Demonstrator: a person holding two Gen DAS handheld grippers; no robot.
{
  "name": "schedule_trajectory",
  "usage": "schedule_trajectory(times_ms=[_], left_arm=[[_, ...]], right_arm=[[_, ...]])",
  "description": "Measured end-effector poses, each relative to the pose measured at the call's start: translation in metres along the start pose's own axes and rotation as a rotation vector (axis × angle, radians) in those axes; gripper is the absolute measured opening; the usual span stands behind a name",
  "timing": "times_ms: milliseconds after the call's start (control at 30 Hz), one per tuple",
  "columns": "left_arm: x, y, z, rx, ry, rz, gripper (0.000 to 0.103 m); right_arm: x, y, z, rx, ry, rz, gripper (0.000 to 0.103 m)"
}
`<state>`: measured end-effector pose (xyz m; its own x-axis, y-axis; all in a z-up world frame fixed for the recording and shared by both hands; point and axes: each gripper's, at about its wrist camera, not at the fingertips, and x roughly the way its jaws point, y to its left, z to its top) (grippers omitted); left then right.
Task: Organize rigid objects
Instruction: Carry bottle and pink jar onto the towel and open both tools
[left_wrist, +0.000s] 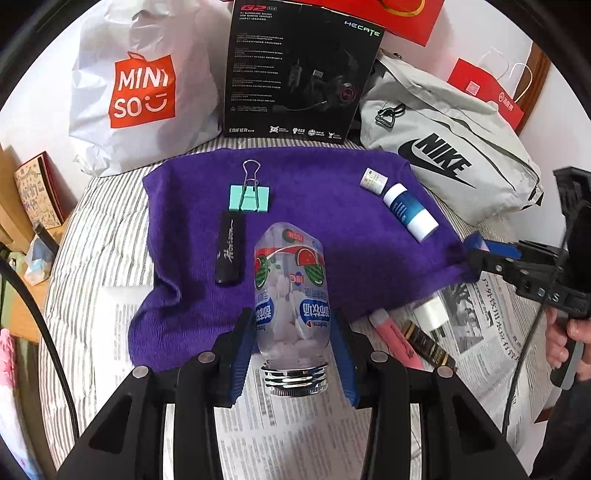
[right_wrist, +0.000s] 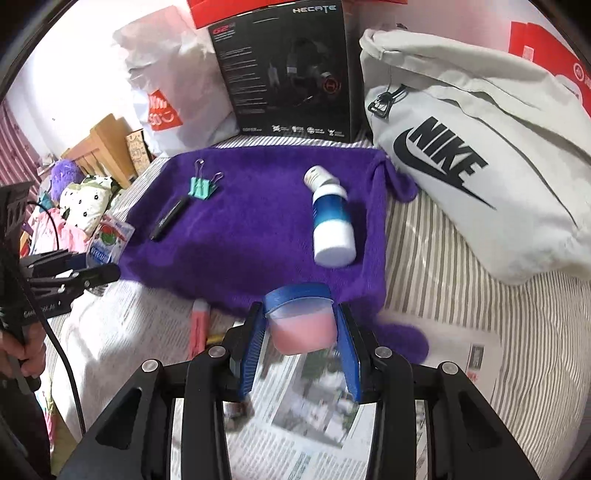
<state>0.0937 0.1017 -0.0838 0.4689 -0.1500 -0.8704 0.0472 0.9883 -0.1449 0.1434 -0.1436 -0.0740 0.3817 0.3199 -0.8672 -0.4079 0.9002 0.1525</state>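
The left gripper (left_wrist: 291, 332) is clenched on a light, slick clear bottle (left_wrist: 291, 291) at its waist at six o'clock off the purple towel (left_wrist: 314, 206), while the right gripper (right_wrist: 300, 328) squeezes a small, rigid pink jar (right_wrist: 301, 321) under its blue lid.

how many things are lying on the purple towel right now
4: a green binder clip and a black tube on its left side, a small white bottle and a blue-and-white bottle on its right. Nothing seems hidden.
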Motion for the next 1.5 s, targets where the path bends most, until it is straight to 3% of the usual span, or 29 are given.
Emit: schedule_trajectory(times_ms=[200, 333, 667, 1000, 1500], left_arm=[[0.014, 0.006, 0.012, -0.01, 0.008, -0.017, 0.039], [0.025, 0.01, 0.022, -0.01, 0.017, -0.019, 0.039], [0.047, 0.017, 0.045, 0.003, 0.037, -0.014, 0.039], [0.081, 0.018, 0.059, -0.011, 0.076, 0.004, 0.039], [0.105, 0.004, 0.065, 0.098, 0.115, 0.099, 0.039]], right_arm=[[0.033, -0.006, 0.02, -0.006, 0.083, -0.047, 0.038], [0.057, -0.01, 0.024, 0.01, 0.152, -0.029, 0.039], [0.082, 0.001, 0.029, -0.043, 0.213, -0.068, 0.038], [0.085, 0.004, 0.029, -0.073, 0.234, -0.081, 0.039], [0.084, 0.002, 0.032, -0.064, 0.256, -0.044, 0.04]])
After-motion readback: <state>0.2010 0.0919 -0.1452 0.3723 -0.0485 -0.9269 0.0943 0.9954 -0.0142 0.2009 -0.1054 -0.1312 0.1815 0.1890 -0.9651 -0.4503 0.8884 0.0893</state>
